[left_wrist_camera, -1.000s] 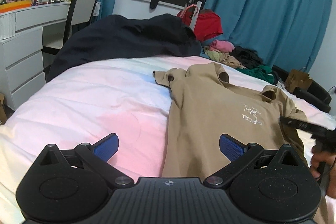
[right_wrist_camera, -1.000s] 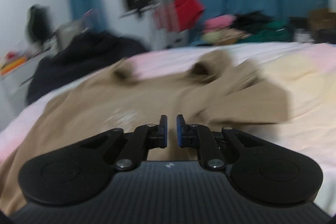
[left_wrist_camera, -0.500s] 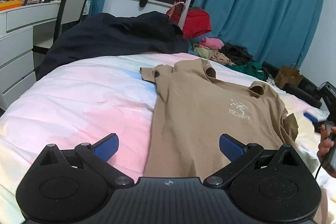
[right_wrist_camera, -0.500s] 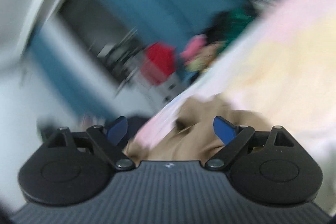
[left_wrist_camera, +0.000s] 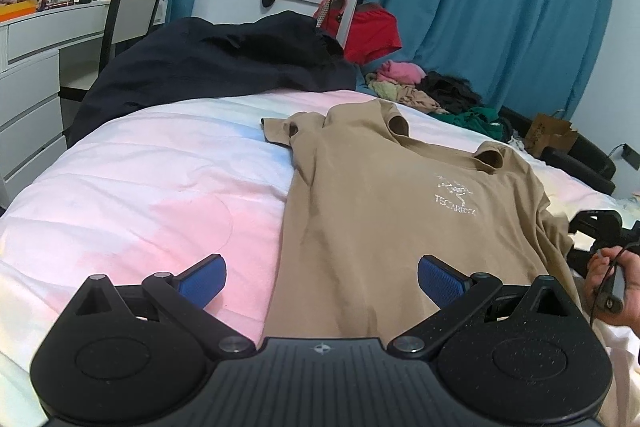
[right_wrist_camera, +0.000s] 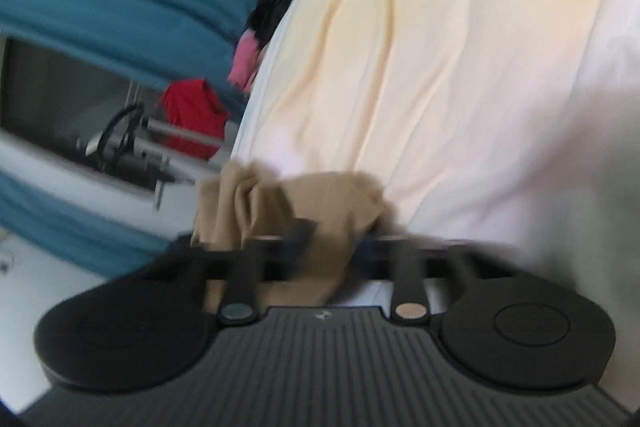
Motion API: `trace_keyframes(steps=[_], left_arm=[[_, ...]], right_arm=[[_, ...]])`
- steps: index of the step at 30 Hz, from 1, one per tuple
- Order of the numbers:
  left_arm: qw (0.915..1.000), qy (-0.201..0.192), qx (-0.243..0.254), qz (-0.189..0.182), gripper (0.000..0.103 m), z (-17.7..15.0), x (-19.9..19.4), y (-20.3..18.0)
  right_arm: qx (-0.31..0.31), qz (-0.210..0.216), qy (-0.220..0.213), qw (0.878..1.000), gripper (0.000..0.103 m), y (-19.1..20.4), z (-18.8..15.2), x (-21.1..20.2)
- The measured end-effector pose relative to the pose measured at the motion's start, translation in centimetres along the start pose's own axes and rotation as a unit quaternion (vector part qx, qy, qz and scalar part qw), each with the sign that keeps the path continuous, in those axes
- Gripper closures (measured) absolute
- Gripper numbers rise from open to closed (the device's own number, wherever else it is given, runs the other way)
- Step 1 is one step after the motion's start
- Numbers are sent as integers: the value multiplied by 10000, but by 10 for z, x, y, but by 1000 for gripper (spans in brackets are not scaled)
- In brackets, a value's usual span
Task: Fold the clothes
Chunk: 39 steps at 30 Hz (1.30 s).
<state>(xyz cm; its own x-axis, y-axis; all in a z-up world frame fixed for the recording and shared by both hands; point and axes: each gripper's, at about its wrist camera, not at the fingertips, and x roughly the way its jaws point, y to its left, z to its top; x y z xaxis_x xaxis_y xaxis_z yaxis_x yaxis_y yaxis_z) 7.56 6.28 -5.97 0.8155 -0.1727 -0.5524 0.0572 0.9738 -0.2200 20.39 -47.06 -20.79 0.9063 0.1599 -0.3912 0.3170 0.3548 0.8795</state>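
The tan cotton T-shirt with a white chest logo (left_wrist_camera: 392,211) lies spread on the pink-and-white quilted bed (left_wrist_camera: 152,195). The right hand-held gripper (right_wrist_camera: 328,251) pinches a bunched fold of its fabric; the left hand-held gripper (left_wrist_camera: 322,277) hovers spread and empty near the hem. With only a thin bunch pinched, a quick pull could slip it free, or drag the whole shirt askew and wrinkle the fold.

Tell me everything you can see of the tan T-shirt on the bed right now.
The tan short-sleeved T-shirt looks like soft knit, with a white chest logo. It lies mostly flat, front up, on the pastel pink and white bedspread. One sleeve lies spread out; the opposite edge is bunched, pinched in the shut right gripper. The open left gripper hovers at its hem.
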Motion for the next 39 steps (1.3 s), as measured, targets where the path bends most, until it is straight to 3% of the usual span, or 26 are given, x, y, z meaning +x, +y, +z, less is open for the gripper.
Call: trace_keyframes(steps=[4,8,13,16,17,19,20,23,28,32,36,39], left_arm=[[10000,-76,-16,-59,0,3,-1,-3],[9997,-182,105,-142,0,5,1,-11],[9986,-266,415,-177,0,7,7,-23],[9978,-301,575,-143,0,7,10,-25],[9975,-312,622,-134,0,7,11,-26],[9969,-337,701,-123,0,7,13,-26],[9968,-362,706,-131,0,7,12,-25],[9964,-457,694,-166,0,8,6,-23],[9952,-623,740,-167,0,8,-9,-19],[9946,-679,767,-184,0,5,-24,-14],[9950,-668,728,-143,0,4,-34,-10],[9960,-617,647,-94,0,3,-37,-5]], right_arm=[[-572,50,-730,9957,95,24,31,-12],[-1620,-351,-1091,9801,95,55,65,-14],[-2559,-1183,-1042,9538,95,58,78,8],[-2706,-1435,-971,9470,91,53,69,18],[-2680,-1458,-960,9475,85,54,65,21],[-2638,-1523,-941,9478,39,59,58,25],[-2700,-1563,-990,9449,2,63,54,20],[-2991,-1570,-1147,9342,0,79,38,-3],[-3339,-1330,-1085,9269,0,109,3,-56],[-3617,-1012,-894,9225,0,134,-40,-102],[-4051,-798,-696,9081,0,161,-93,-143],[-4080,-551,-572,9095,0,170,-129,-166]])
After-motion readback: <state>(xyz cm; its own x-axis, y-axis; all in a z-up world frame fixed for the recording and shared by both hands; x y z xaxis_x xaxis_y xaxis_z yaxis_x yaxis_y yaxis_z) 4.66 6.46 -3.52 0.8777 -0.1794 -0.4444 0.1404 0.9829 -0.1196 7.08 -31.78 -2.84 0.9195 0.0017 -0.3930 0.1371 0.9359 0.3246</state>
